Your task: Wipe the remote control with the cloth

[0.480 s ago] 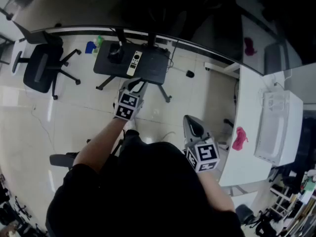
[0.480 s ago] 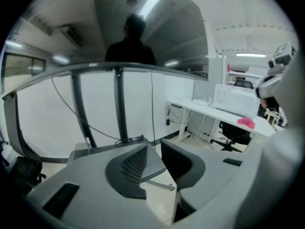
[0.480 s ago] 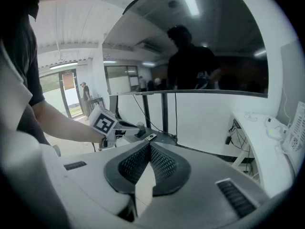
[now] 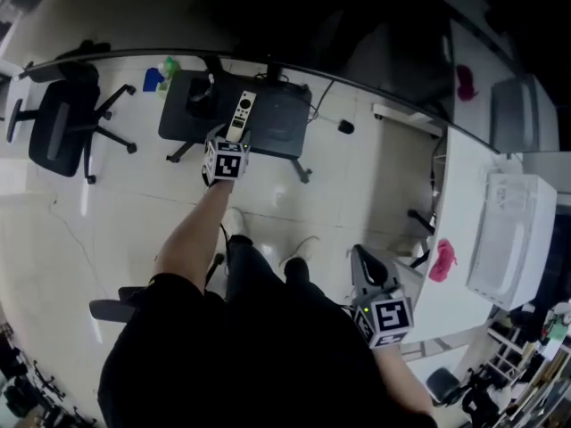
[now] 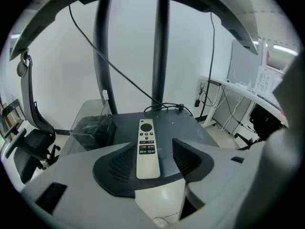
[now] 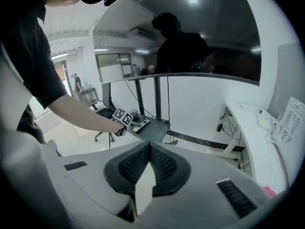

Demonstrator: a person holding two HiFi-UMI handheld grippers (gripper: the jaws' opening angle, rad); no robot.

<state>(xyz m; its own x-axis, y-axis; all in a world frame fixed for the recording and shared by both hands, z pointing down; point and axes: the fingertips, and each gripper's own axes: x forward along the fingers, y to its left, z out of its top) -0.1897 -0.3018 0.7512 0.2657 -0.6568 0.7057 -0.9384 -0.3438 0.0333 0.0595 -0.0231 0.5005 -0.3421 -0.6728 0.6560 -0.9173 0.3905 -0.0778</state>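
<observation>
The left tongs (image 5: 153,157), wide open, now straddle the remote control (image 5: 146,132) at the near edge of the surface (image 5: 190,128) after advancing, so a grasp appears next; the right tongs (image 6: 148,163) are closed, empty.

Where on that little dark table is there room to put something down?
The small dark table is bare right of the remote control, out to its edge. The left side is crowded by a clear box, a cable lies at the back, and the open left gripper straddles the remote's near end.
</observation>
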